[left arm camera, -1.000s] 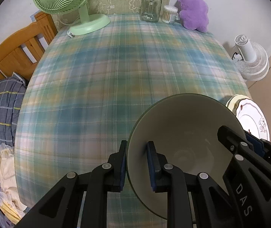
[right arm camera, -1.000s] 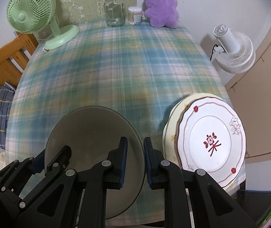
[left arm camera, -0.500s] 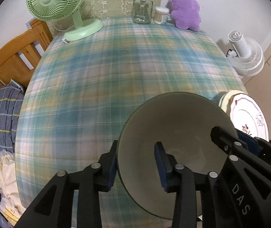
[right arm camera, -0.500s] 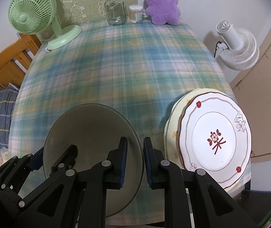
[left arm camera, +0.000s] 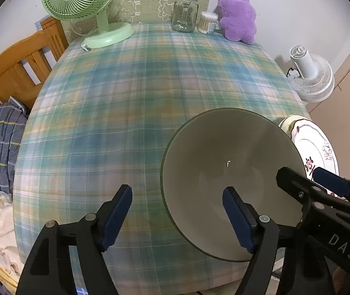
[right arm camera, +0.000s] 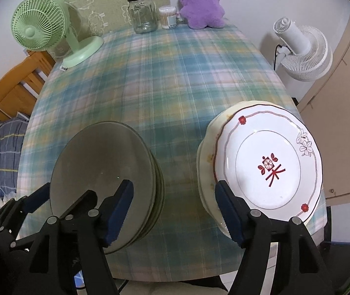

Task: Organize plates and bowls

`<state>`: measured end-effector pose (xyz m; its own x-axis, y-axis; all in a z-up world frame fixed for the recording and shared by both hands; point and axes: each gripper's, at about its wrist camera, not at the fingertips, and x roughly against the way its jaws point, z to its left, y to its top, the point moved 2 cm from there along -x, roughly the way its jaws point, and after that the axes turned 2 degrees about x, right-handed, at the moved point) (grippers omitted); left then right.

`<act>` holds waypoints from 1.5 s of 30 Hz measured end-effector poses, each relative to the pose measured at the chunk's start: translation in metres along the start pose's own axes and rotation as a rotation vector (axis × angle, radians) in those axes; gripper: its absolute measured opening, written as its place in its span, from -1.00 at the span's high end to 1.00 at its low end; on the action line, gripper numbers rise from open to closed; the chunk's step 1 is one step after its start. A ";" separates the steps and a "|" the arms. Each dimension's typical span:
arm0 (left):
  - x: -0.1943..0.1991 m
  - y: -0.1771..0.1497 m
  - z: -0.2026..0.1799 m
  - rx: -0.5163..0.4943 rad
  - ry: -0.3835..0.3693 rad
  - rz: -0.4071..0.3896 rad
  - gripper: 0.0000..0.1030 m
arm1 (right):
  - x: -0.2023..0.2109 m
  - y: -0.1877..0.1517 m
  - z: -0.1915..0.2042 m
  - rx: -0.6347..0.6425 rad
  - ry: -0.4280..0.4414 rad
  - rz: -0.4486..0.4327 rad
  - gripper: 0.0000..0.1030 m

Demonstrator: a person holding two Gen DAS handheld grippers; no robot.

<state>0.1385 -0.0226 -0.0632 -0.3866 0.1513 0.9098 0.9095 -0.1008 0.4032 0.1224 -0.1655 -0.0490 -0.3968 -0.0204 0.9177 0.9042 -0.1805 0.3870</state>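
A stack of grey-green bowls (left arm camera: 229, 162) stands near the front edge of the plaid-covered table (left arm camera: 138, 93); it also shows in the right wrist view (right arm camera: 106, 169). A stack of plates topped by a white plate with red flower marks (right arm camera: 268, 169) stands to its right, seen partly in the left wrist view (left arm camera: 315, 147). My left gripper (left arm camera: 177, 211) is open, its jaws straddling the bowl's left rim without touching. My right gripper (right arm camera: 175, 209) is open and empty, between the bowls and the plates.
At the table's far end stand a green desk fan (left arm camera: 84, 7), a glass jar (left arm camera: 184, 12), a cotton-swab tub (left arm camera: 208, 22) and a purple plush toy (left arm camera: 238, 17). A white floor fan (right arm camera: 302, 49) is to the right, a wooden bed frame (left arm camera: 15, 71) to the left.
Both grippers have opened and let go of the top bowl's rim. The bowl now rests on the stack. Both grippers have drawn back slightly.
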 end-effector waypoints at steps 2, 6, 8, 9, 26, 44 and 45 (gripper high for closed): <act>-0.001 0.001 -0.001 0.000 0.014 -0.001 -0.59 | 0.000 0.001 -0.002 0.008 0.002 -0.006 -0.40; -0.006 0.004 -0.006 0.007 0.035 0.014 -0.64 | -0.006 0.007 -0.006 0.040 0.000 -0.014 -0.40; -0.007 0.004 -0.008 0.011 0.049 0.021 -0.67 | -0.013 0.010 -0.008 0.044 0.037 0.007 -0.40; -0.009 0.004 -0.010 0.014 0.058 0.028 -0.70 | -0.016 0.011 -0.009 0.043 0.053 0.017 -0.40; -0.026 0.001 -0.006 0.129 0.142 0.106 -0.72 | -0.065 0.019 0.000 0.081 0.296 0.161 0.05; -0.049 0.007 0.022 0.104 -0.139 0.152 -0.71 | -0.066 0.019 0.018 0.073 0.264 0.162 0.20; -0.050 0.007 0.021 0.101 -0.147 0.152 -0.68 | -0.065 0.019 0.018 0.070 0.255 0.160 0.20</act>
<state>0.1676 -0.0099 -0.1074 -0.2242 0.2845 0.9321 0.9691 -0.0356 0.2439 0.1681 -0.1497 -0.1002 -0.2673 -0.2909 0.9187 0.9636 -0.0866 0.2529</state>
